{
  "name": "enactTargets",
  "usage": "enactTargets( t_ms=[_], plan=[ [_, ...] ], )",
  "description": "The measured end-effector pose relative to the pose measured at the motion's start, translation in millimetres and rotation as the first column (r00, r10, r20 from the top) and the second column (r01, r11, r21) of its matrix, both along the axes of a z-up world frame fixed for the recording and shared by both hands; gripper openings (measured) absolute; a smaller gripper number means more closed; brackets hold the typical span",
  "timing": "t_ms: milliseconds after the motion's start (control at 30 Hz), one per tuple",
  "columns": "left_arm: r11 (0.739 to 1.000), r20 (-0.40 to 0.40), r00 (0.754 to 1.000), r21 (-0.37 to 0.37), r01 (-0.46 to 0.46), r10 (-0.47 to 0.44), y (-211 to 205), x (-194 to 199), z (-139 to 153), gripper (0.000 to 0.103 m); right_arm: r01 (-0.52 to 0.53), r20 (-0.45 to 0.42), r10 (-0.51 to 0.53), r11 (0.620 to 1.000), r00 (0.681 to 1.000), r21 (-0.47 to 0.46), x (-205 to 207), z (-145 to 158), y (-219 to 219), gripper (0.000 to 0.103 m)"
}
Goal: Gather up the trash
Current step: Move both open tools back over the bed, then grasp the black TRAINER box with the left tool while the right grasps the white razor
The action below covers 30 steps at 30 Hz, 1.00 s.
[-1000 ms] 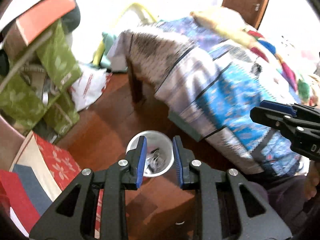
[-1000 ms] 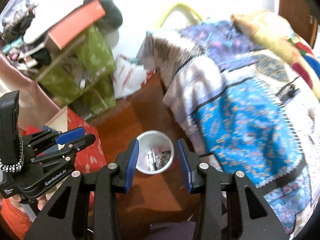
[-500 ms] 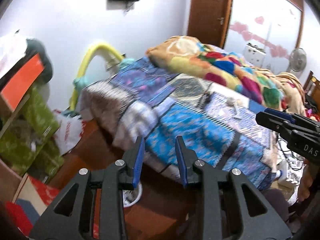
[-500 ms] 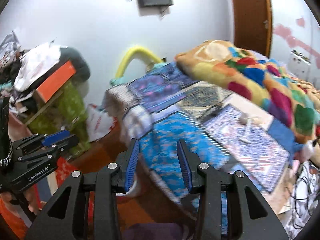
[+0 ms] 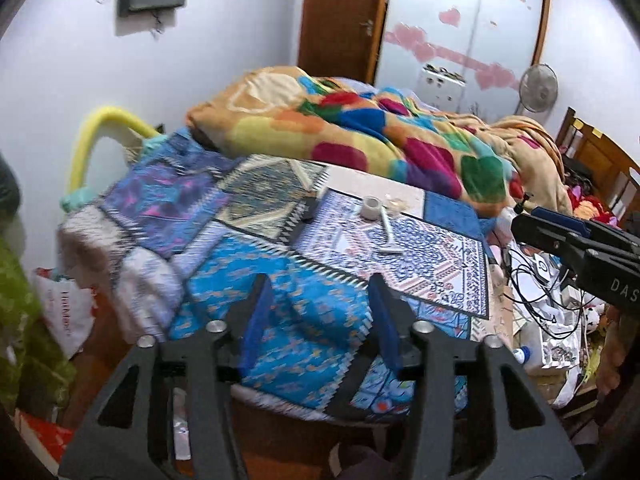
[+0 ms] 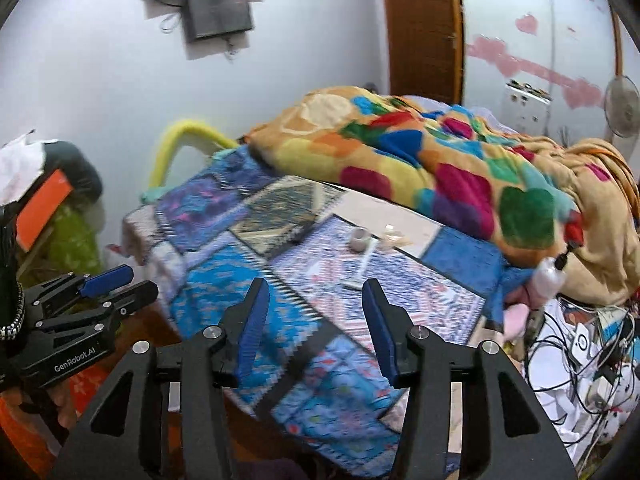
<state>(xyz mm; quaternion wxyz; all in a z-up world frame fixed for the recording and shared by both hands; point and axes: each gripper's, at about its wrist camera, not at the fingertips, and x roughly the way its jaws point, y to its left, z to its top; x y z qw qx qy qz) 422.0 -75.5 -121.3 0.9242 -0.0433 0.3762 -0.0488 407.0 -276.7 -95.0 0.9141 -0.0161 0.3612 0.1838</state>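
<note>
Left gripper [image 5: 318,316]: held open, empty.
Right gripper [image 6: 312,320]: spread wide, empty.
Approach: small white tape roll [image 5: 371,207] on patterned blue bedspread [image 5: 280,312] is straddled squarely (cloth avoided).

A patchwork bed cover [image 5: 288,280] shows bright blue, purple and white geometric prints. The crumpled fleece blanket [image 5: 380,128] is tan with red, green, blue and yellow patches. The padded hoop [image 6: 180,140] is yellow, the wooden door [image 6: 420,28] brown.

Matt black plastic tongs [image 5: 318,320] w/ blue pads, soft woven cloth bedspread [image 5: 304,312], glossy wood door [image 5: 340,20].
</note>
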Motion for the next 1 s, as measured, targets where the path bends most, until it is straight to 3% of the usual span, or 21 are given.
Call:
enactTargets(
  t_ms=[233,367,567,667,833,967,1000],
  plan=[
    [0.994,-0.104,0.992,-0.087,0.061,-0.070,-6,82,-47,0.055,0.049,-0.078,-0.049,0.999,0.996,0.004,47,-42,-14,0.045],
    [0.996,-0.134,0.989,-0.070,0.053,-0.062,-6,121,-76,0.055,0.054,-0.133,-0.052,0.998,0.990,0.014,75,-73,-9,0.045],
    [0.995,-0.137,0.986,-0.048,0.085,-0.091,-11,166,-103,0.055,0.052,-0.171,-0.049,0.999,0.984,0.013,111,-109,2,0.045],
    [0.989,-0.105,0.985,-0.071,0.130,-0.137,-11,185,-114,0.055,0.049,-0.188,-0.042,0.998,0.981,0.033,126,-122,4,0.045],
    [0.985,-0.111,0.984,-0.117,0.125,-0.138,-5,218,-132,0.055,0.037,-0.221,-0.017,0.996,0.975,0.084,147,-138,8,0.045],
    [0.992,-0.125,0.987,-0.085,0.089,-0.100,-2,237,-142,0.054,0.042,-0.221,-0.025,0.996,0.975,0.074,157,-147,12,0.041],
    [0.994,-0.126,0.988,-0.077,0.078,-0.087,-1,240,-144,0.053,0.039,-0.225,-0.022,0.997,0.974,0.072,158,-149,12,0.036]
  ],
)
